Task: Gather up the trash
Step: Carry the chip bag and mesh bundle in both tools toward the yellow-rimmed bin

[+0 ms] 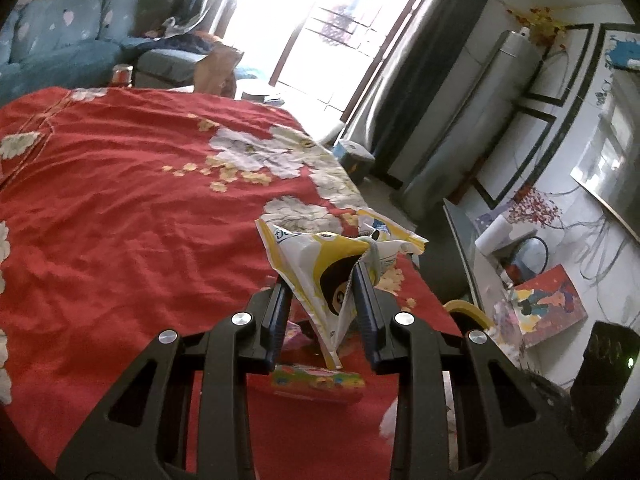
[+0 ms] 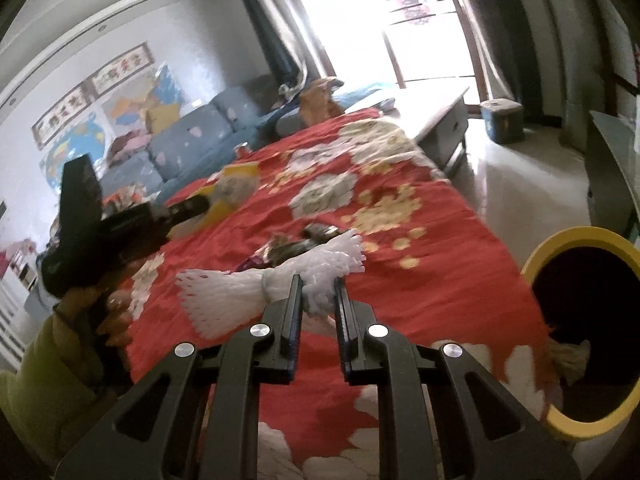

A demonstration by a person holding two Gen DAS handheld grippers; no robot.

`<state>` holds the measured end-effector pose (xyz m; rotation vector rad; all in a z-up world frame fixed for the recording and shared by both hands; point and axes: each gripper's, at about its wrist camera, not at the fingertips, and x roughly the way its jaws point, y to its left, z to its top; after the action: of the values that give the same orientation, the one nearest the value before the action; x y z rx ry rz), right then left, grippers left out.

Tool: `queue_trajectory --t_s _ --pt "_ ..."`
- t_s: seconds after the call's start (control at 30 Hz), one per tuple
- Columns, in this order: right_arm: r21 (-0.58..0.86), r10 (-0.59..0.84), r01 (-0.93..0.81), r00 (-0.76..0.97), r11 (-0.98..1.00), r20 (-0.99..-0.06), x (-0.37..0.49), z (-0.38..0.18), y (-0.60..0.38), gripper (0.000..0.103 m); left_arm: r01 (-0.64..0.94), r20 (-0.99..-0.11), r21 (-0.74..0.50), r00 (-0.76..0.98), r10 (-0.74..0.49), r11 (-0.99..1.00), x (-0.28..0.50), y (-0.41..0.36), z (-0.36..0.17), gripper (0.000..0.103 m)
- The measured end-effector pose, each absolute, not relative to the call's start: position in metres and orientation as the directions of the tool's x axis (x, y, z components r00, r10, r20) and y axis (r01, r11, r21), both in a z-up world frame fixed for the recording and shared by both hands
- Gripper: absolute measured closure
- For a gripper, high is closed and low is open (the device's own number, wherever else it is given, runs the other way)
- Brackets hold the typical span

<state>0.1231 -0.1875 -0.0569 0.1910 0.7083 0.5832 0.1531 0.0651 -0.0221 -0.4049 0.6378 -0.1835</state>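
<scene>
In the left wrist view my left gripper (image 1: 320,280) is shut on a crumpled yellow and white snack wrapper (image 1: 316,260), held up above the red flowered cloth (image 1: 140,200). My right gripper (image 2: 318,280) is shut on a white foam fruit net (image 2: 248,296), which fans out to both sides of the fingers. The right wrist view also shows the left gripper (image 2: 192,206) at the left with the yellow wrapper (image 2: 236,188) in it, carried by a hand in a yellow-green sleeve (image 2: 48,364). A yellow-rimmed bin (image 2: 536,264) with a dark inside stands at the right edge of the cloth.
Dark crumpled wrappers (image 2: 304,242) lie on the cloth beyond the foam net. A colourful flat pack (image 1: 316,380) lies under the left gripper. A blue sofa (image 2: 192,140), a low white table (image 2: 436,116) and a small blue stool (image 2: 502,120) stand beyond.
</scene>
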Motion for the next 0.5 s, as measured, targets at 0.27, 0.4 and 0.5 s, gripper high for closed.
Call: queue_trajectory --t_s 0.27,0.4,0.5 --pt "0.358 0.519 -0.377 0.669 0.854 -0.532 0.128 -0.049 -0.215 0.088 0.095 -0.522 -0.405 0.792 -0.316 0.909 0.146 0.046 -0.009 0.079" --pt "0.360 0.500 -0.353 0.692 0.864 -0.520 0.128 -0.046 -0.227 0.088 0.122 -0.521 -0.389 0.789 -0.327 0.913 0.146 0.034 -0.005 0.079" --pt "0.361 0.485 -0.334 0.709 0.871 -0.512 0.130 -0.044 -0.235 0.088 0.140 -0.519 -0.377 0.787 -0.334 0.916 0.145 0.024 -0.002 0.079"
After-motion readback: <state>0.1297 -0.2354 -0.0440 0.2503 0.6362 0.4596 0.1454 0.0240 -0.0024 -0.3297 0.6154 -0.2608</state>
